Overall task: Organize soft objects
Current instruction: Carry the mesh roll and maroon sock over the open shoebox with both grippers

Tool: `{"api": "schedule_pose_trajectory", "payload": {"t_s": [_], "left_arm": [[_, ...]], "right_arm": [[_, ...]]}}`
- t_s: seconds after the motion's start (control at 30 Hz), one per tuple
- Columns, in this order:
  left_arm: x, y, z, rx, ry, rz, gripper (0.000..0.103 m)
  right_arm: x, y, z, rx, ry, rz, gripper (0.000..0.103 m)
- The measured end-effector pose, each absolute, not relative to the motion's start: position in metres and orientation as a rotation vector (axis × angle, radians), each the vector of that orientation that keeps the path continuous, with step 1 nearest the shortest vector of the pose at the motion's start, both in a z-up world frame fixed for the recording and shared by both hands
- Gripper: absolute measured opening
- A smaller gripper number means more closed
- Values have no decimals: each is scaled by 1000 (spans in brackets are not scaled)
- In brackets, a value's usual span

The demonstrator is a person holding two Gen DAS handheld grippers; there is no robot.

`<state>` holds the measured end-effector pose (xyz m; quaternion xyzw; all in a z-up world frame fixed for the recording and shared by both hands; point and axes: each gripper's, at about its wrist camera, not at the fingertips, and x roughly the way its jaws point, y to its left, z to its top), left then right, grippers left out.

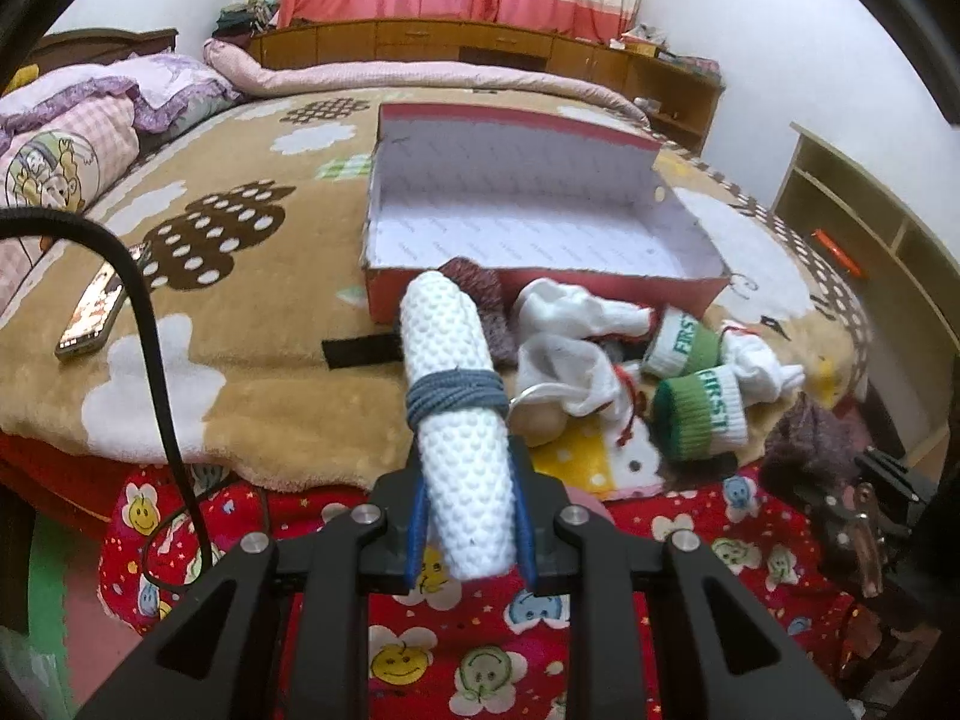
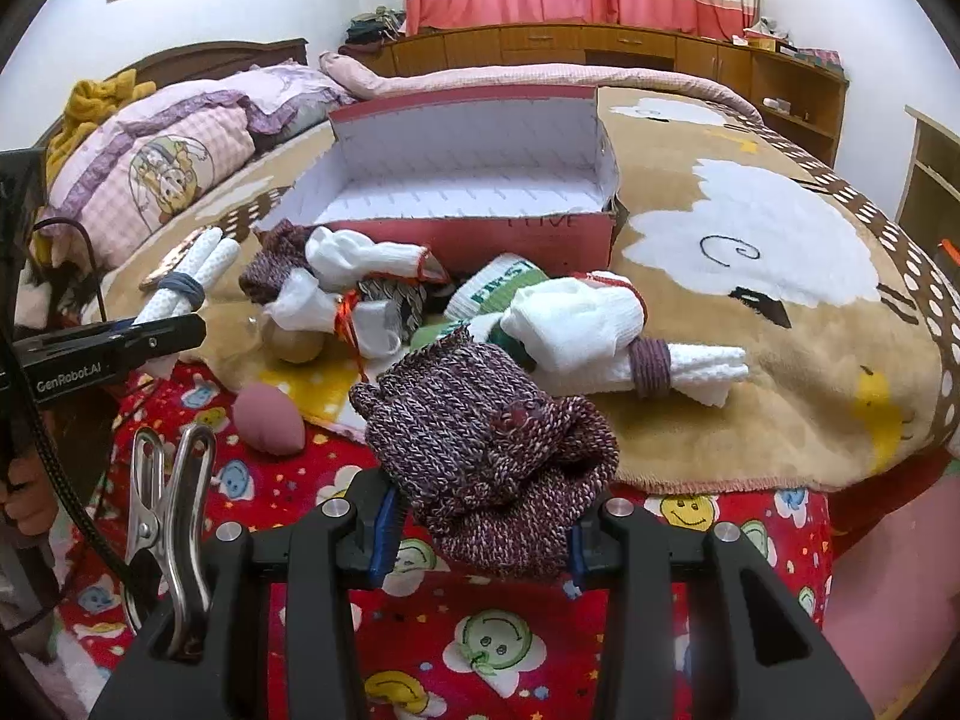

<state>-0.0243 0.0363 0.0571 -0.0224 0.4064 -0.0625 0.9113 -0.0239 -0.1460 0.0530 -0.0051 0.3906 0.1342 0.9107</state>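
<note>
My left gripper (image 1: 471, 531) is shut on a rolled white dotted cloth (image 1: 456, 396) tied with a blue-grey band, held upright before the bed's front edge. My right gripper (image 2: 480, 531) is shut on a maroon knitted sock (image 2: 486, 438). The open red shoebox (image 1: 528, 204) with a white inside lies on the bed; it also shows in the right wrist view (image 2: 456, 180). In front of it lies a pile of white socks (image 1: 576, 324), green-cuffed socks (image 1: 702, 414) and another maroon sock (image 1: 486, 300). The left gripper and its roll (image 2: 186, 282) show at the left of the right wrist view.
A phone (image 1: 90, 318) lies on the brown blanket at the left. A black cable (image 1: 150, 360) hangs at the left. A metal clip (image 2: 168, 510) sits by my right gripper. Pillows (image 2: 156, 162) are at the head of the bed. A wooden shelf (image 1: 870, 228) stands right.
</note>
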Motion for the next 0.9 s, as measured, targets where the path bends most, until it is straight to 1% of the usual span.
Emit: {"api": "schedule_pose_trajectory", "payload": {"t_s": [0.47,0.9], "left_arm": [[-28,37,73,-55,803,-137,24],[-12,37,83,-46,787,-131,24]], "right_arm": [[-24,-147,69,21,781,318,42],[-9,-148,81,27,780,341,42]]}}
